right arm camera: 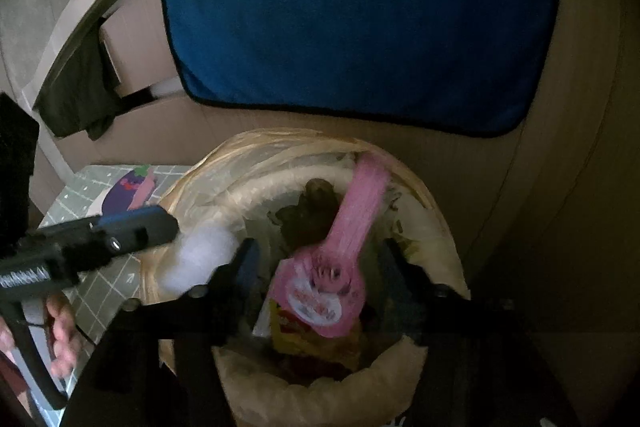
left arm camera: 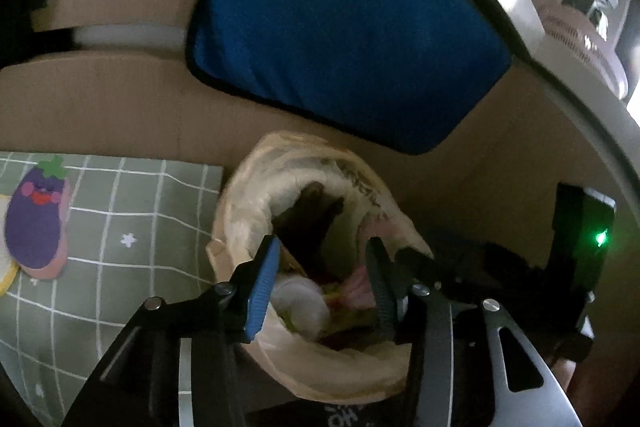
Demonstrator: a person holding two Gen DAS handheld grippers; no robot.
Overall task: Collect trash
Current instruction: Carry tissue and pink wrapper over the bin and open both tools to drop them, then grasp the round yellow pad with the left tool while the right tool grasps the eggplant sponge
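Both claws hang over the lined bin (right arm camera: 320,163): the right claw (right arm camera: 316,267) gapes wide, holding nothing, with a pink wrapper (right arm camera: 340,267) between its jaws among the trash (seemingly loose). The left claw (left arm camera: 324,267) is open too, empty. The wrapper's strip reaches the rim and might catch there or spill out.

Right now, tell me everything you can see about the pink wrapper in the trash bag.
The pink wrapper looks like thin, glossy plastic packaging, with a wider printed end bearing a white oval patch and a long narrow strip reaching up toward the far rim. It is motion-blurred, so the print is unreadable. It lies inside the open trash bag, over a yellow packet and other rubbish. It sits between the open fingers of the right gripper; whether they touch it is unclear.
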